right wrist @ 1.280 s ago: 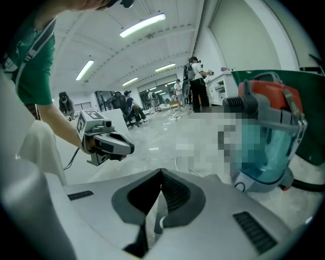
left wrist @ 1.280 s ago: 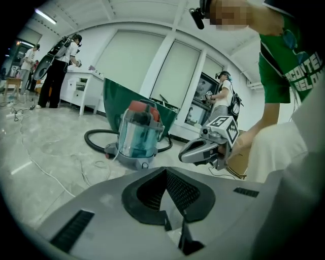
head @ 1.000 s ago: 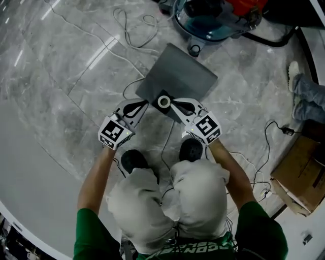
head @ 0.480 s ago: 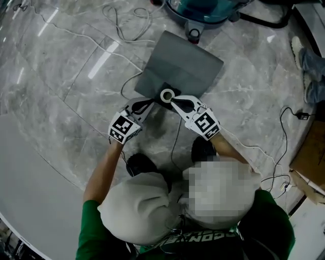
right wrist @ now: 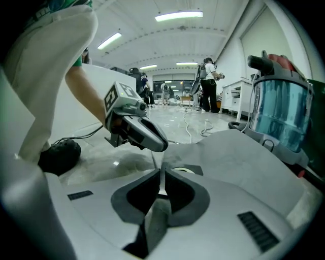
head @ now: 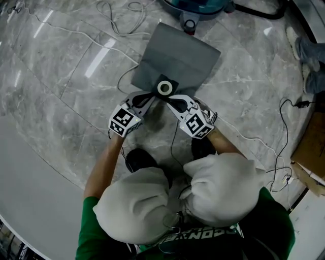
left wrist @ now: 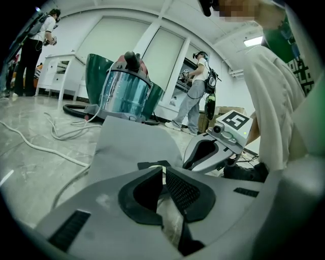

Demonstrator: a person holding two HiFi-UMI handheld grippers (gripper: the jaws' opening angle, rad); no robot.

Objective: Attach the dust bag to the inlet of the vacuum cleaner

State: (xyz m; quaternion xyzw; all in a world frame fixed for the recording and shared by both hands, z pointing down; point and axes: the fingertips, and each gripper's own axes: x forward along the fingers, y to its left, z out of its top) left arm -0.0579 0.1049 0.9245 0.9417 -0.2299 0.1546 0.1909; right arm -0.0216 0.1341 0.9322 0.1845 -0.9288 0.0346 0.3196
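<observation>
We judge the flat grey rectangular dust bag to be light and limp: the sheet will sag and swing, and only the dark stiff collar round its white ring opening gives firm purchase. That collar is the place to hold, on either side of the ring, so the opening stays square for the inlet.

The bag lies just in front of the teal canister vacuum cleaner, its far edge close to the vacuum's caster and its ring at the end away from the vacuum. We cannot tell whether that far edge rests on the grey marble floor.

Our left gripper has its jaws pinched tight on a thin edge of the bag by the collar, on the side away from the vacuum. Our right gripper is clamped likewise on the neighbouring edge, with almost no gap between the pads.
</observation>
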